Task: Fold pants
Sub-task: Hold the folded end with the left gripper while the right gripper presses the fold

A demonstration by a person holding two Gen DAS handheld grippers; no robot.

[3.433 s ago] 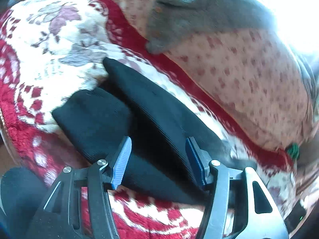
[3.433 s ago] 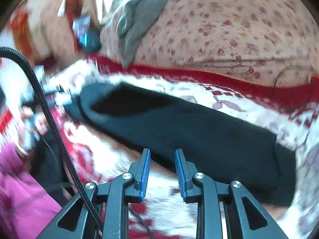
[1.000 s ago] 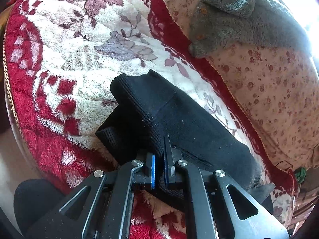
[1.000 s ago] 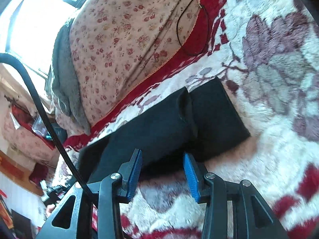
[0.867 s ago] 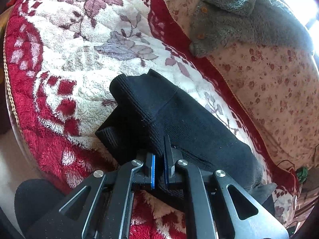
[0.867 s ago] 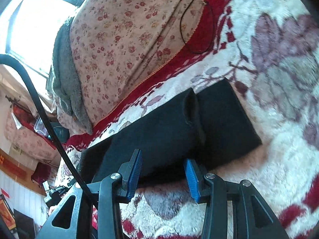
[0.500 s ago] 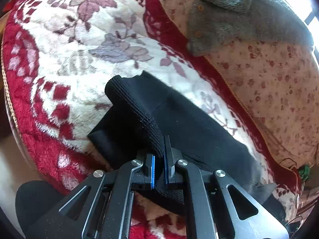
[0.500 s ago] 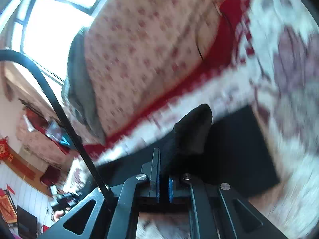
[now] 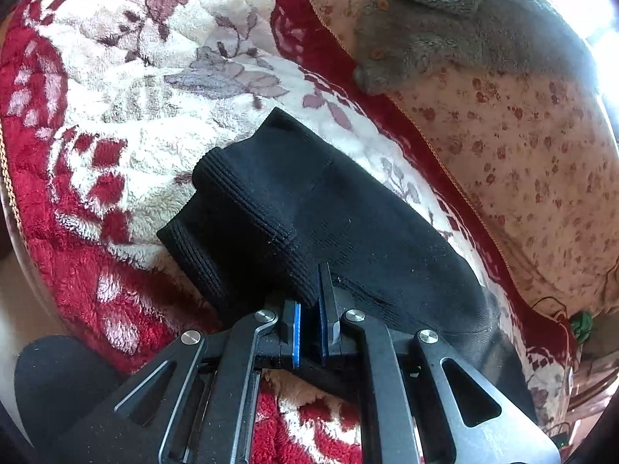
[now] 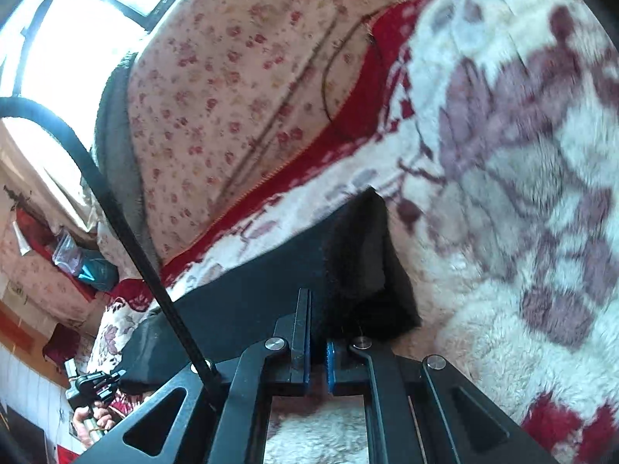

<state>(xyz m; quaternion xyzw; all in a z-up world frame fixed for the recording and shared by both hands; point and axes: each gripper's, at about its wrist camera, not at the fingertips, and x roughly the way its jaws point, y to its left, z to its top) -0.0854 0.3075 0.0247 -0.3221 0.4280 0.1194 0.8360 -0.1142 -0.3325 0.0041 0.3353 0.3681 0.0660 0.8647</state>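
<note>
Black ribbed knit fills the space just ahead of both claws: the pants (image 9: 309, 208) lie as a long dark band on a plush red-and-cream floral blanket (image 9: 116, 89).

The left gripper (image 9: 309, 309) has its blue pads drawn nearly together on a raised fold of the ribbed hem, so it is pinching the pants. Directly beyond its tips the cloth is doubled, one ribbed edge stacked over another, and the folded corner ends up and to the left of the claw. Past that corner, and to the claw's left, lies bare blanket with room to travel. To the claw's right the pants run on toward the lower right of the view. Farther ahead and right, a red border of the blanket meets a beige flowered cushion (image 9: 522, 147), which closes off that side. A grey fleece garment (image 9: 445, 27) is draped on the cushion, well apart from the pants.

The right gripper (image 10: 318, 344) also has its pads pressed close with black cloth rising between them, so it is pinching the pants (image 10: 271, 290) too. Just ahead and right of its tips the cloth stands up in a short peak, its end edge falling straight to the blanket (image 10: 522, 193). Right of the claw the blanket is bare, though blurred. To the claw's left the pants stretch away, crossed by a black cable (image 10: 127, 232). Ahead, the flowered cushion (image 10: 232, 77) rises close behind the band.
</note>
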